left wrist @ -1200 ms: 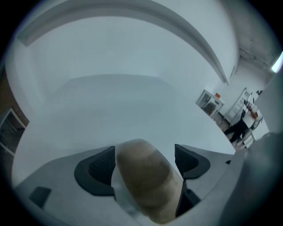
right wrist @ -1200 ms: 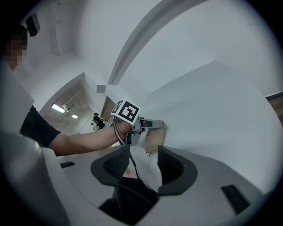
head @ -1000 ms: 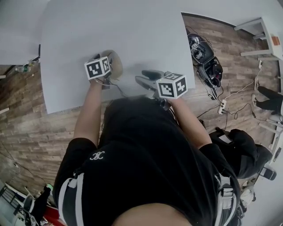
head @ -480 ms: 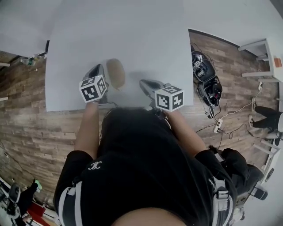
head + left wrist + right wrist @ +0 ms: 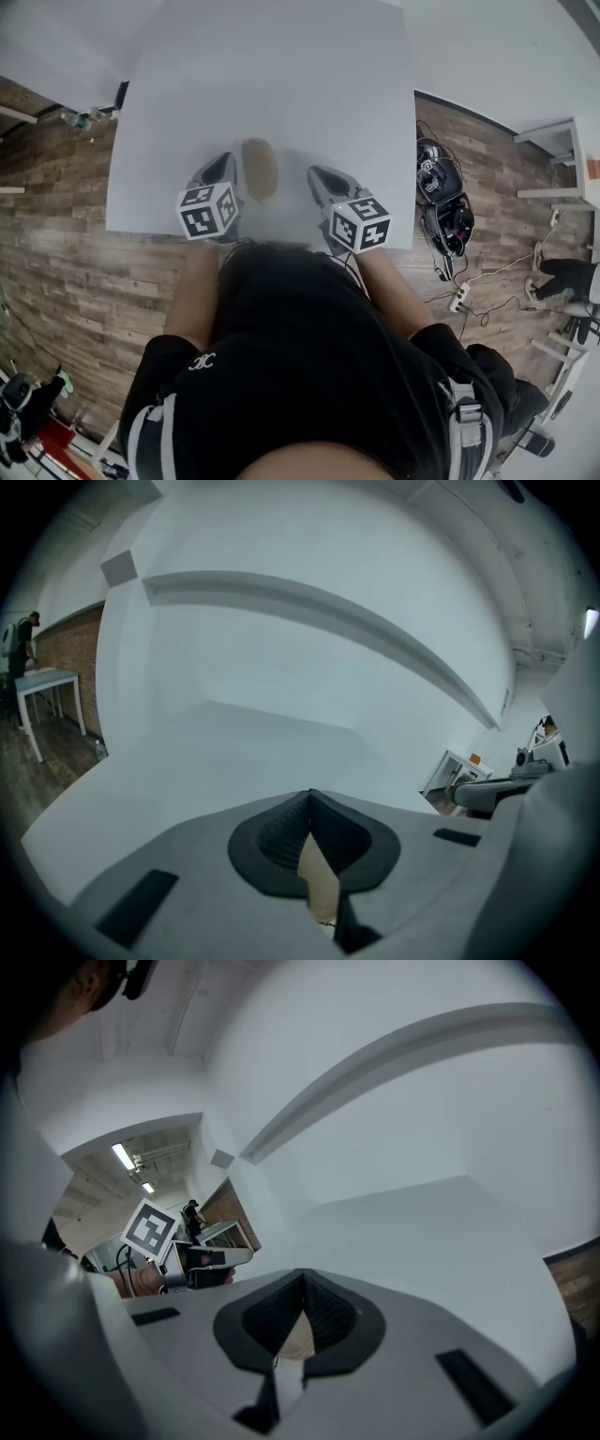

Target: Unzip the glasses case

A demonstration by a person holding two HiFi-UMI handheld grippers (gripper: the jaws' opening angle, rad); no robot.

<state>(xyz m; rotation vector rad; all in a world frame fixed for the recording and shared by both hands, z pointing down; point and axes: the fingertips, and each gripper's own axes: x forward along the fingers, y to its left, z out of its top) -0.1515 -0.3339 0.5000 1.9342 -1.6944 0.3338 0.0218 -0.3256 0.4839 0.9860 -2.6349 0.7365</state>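
The tan oval glasses case [image 5: 260, 170] lies on the white table [image 5: 281, 84] near its front edge, and neither gripper touches it. My left gripper [image 5: 224, 162] hovers just left of the case, shut on nothing. My right gripper [image 5: 315, 172] hovers just right of it; its jaws have just closed and hold nothing. In the left gripper view the jaws [image 5: 310, 796] meet at the tip, with a sliver of tan case [image 5: 321, 888] showing below them. The right gripper view shows its jaws [image 5: 300, 1275] meeting the same way above the tan case [image 5: 294, 1337]. Whether the zip is open is not visible.
The table's front edge runs just behind both marker cubes, against the person's body. Black gear and cables [image 5: 442, 197] lie on the wooden floor to the right. A white wall rises behind the table.
Both grippers have shut and risen. The left one has come off the case and drawn back to its left side. The right one has moved in beside the case.
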